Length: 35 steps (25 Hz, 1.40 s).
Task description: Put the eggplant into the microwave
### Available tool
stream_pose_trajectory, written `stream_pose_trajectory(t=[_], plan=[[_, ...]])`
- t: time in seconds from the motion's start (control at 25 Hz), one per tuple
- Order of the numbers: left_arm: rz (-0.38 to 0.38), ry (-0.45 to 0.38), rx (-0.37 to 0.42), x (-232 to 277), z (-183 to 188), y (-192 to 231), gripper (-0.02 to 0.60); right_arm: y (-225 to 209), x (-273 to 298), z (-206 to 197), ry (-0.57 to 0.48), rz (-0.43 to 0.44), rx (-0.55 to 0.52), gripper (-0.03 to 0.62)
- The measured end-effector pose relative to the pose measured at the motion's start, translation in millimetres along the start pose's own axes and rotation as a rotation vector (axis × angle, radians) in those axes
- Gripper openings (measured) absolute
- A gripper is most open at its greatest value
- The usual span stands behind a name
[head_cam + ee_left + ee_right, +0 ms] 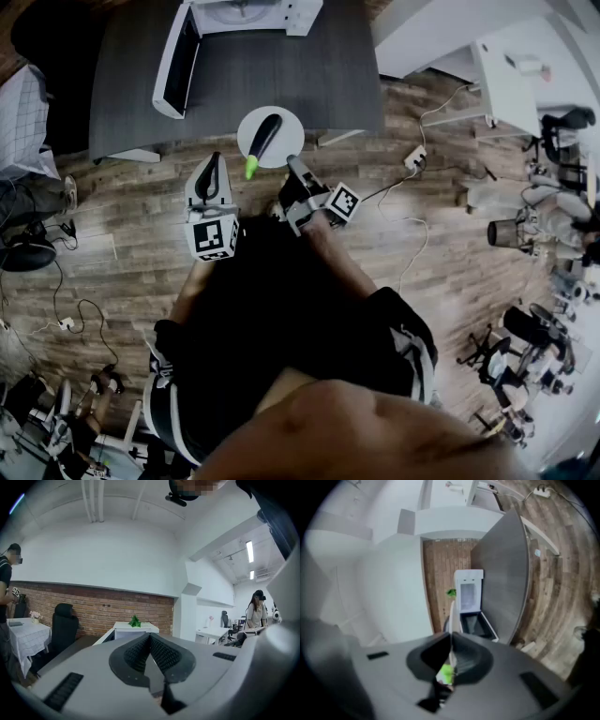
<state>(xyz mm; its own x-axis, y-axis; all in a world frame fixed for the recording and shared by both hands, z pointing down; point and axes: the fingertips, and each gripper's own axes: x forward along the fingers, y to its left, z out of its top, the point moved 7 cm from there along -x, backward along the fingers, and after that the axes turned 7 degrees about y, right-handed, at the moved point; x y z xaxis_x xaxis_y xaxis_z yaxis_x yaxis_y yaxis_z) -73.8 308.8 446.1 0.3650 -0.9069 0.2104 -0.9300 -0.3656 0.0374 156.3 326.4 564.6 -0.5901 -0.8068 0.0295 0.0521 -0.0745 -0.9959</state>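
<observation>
A dark purple eggplant (265, 134) with a green stem lies on a round white plate (285, 142) at the near edge of the dark grey table (309, 75). My right gripper (292, 165) is shut on the plate's near rim; in the right gripper view the plate (451, 613) shows edge-on between the jaws, with the green stem (446, 673) behind them. The white microwave (244, 19) stands at the table's far side, its door (174, 58) swung open to the left. My left gripper (215, 165) hovers left of the plate, shut and holding nothing.
Cables and a power strip (413, 157) lie on the wooden floor right of the table. White desks (511, 84) and office chairs (511, 230) fill the right side. A black chair (63, 625) and a cloth-covered table (26, 637) stand at the left. People stand in the room.
</observation>
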Motion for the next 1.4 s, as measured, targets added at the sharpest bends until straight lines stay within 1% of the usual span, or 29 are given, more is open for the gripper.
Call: stream_pose_trajectory(t=[0.64,1.04,1.2,1.4], plan=[[0.010,0.004,-0.001,1,-3,-4,0.035,-3,0,6,0.012,0.010,-0.008,0.038],[0.053,0.023,-0.020,11,-1,-23,0.034,-6,1,30,0.050,0.006,0.006,0.038],[0.076,0.007,-0.007,16,2,-32,0.035,-12,2,44,0.075,-0.010,0.004,0.038],[0.105,0.011,-0.011,21,3,-41,0.034,-15,9,60,0.121,-0.017,-0.003,0.038]])
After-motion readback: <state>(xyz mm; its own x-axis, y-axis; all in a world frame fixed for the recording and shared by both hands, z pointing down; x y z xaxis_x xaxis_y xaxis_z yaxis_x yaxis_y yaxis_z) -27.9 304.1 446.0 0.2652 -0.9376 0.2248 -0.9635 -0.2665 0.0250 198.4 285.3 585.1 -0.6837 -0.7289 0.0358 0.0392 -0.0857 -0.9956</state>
